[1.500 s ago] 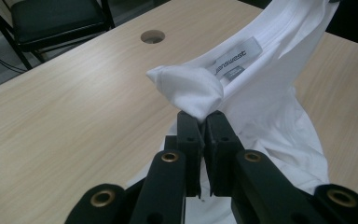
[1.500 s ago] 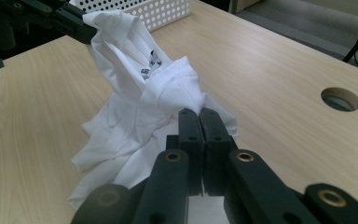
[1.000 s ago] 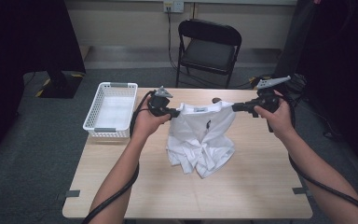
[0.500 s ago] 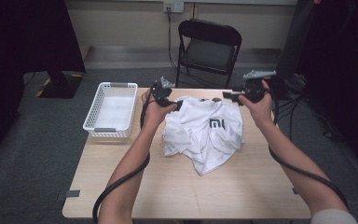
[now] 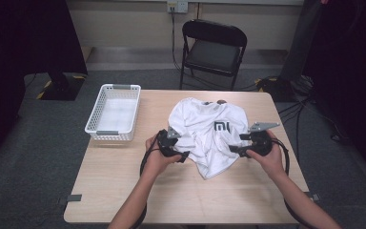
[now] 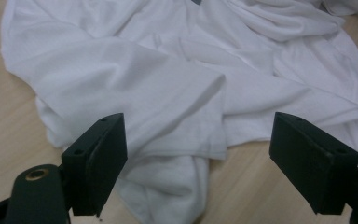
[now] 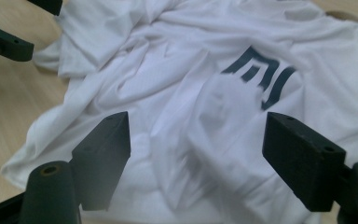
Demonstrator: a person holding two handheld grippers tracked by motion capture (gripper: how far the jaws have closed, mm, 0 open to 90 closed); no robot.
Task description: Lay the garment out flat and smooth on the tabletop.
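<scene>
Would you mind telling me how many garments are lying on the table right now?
1. A white T-shirt with a dark logo lies crumpled at the middle of the table, right of the white basket. Its folds could hide something smaller.

The shirt [image 5: 208,136] is soft, matt white cloth, creased. The table [image 5: 186,195] is smooth pale wood. The basket [image 5: 113,114] is white plastic mesh.

white basket [image 5: 113,113], black chair [image 5: 213,47], table [image 5: 124,186]
</scene>
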